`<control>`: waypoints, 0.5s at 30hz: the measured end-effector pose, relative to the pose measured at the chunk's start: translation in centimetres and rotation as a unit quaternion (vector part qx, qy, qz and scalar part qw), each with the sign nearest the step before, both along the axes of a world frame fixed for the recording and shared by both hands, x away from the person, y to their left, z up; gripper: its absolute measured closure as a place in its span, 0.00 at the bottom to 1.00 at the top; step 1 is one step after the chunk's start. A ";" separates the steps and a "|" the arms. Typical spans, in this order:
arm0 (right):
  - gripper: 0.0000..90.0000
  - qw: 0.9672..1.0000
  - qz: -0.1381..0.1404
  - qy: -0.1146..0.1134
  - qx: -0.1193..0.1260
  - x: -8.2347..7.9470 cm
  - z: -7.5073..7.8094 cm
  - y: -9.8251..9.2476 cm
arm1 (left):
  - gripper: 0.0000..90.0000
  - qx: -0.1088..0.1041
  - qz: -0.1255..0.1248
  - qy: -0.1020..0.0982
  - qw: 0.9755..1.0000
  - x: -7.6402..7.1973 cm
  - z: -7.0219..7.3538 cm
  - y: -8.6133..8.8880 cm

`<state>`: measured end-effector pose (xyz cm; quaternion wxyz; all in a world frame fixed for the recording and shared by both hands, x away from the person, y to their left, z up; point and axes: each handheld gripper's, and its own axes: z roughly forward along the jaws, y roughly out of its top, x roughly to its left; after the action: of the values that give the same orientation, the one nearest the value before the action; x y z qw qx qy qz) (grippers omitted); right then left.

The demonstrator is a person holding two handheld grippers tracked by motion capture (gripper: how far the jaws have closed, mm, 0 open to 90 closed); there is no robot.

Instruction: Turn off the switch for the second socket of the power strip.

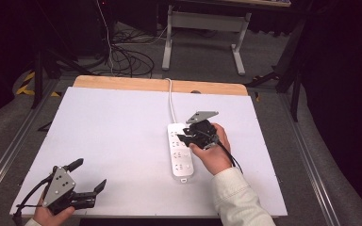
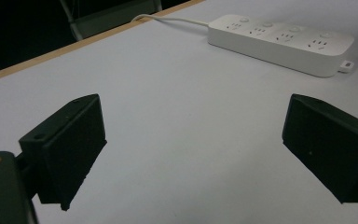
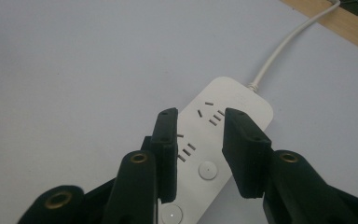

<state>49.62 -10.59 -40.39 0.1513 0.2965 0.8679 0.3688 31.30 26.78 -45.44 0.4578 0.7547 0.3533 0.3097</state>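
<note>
A white power strip [image 1: 181,151] lies on the white table [image 1: 113,141], right of centre, its cord [image 1: 171,101] running off over the far wooden edge. The right gripper [image 1: 185,135] hovers over the strip's far half, jaws pointing left. The right gripper view adds what the high view cannot — the jaws stand a narrow gap apart above the strip [image 3: 214,144], holding nothing, with a round button [image 3: 207,170] and socket slots visible between them. The left gripper [image 1: 88,175] rests near the table's near-left corner, well apart from the strip — its jaws spread wide and empty. The left gripper view shows bare table between them and the strip [image 2: 282,42] farther off. Beyond the table, cables [image 1: 127,56] lie on the floor beside a desk frame [image 1: 207,33].
</note>
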 end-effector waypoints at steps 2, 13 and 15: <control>0.72 1.000 -0.001 -0.003 0.004 -0.3 0.3 -0.1 | 0.08 0.001 0.000 0.000 1.000 0.0 0.0 0.0; 0.67 1.000 -0.003 -0.008 0.017 -1.0 1.3 -0.9 | 0.08 0.001 0.001 0.000 1.000 0.0 0.0 0.0; 0.65 1.000 -0.005 -0.009 0.018 -1.1 1.3 -1.0 | 0.08 0.002 0.000 0.000 1.000 0.0 0.0 0.0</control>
<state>48.55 -11.56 -39.04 0.1558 0.3002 0.8582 0.3862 31.33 26.74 -45.45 0.4559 0.7558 0.3528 0.3106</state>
